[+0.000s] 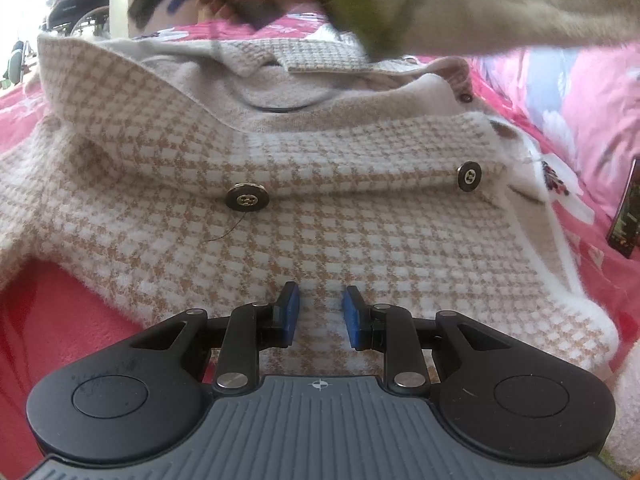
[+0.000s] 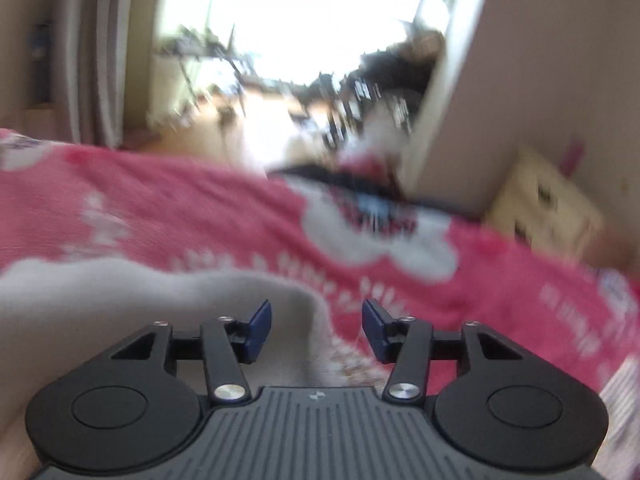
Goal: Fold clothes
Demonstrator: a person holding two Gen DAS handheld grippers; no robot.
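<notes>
**Houndstooth coat spread on the pink bed, both grippers wide**

The beige-and-white houndstooth coat [image 1: 320,208] lies flat across the pink floral bedspread [image 1: 592,92], collar turned up at the far side, two dark metal buttons [image 1: 247,197] showing on its front panel. Left gripper [image 1: 321,312] sits right over the lower front of the coat, blue pads parted, nothing between them. Above, a blurred beige sleeve [image 1: 520,0] sweeps across the top of the left view. A dark phone [image 1: 626,212] rests on the bedspread off to the right of the coat. Over in the right wrist view, heavy blur: the right gripper [image 2: 317,330] gapes open above a pale fabric edge [image 2: 224,292], holding nothing, pink bedspread [image 2: 200,208] beyond it, a bright window [image 2: 304,12] behind.
</notes>
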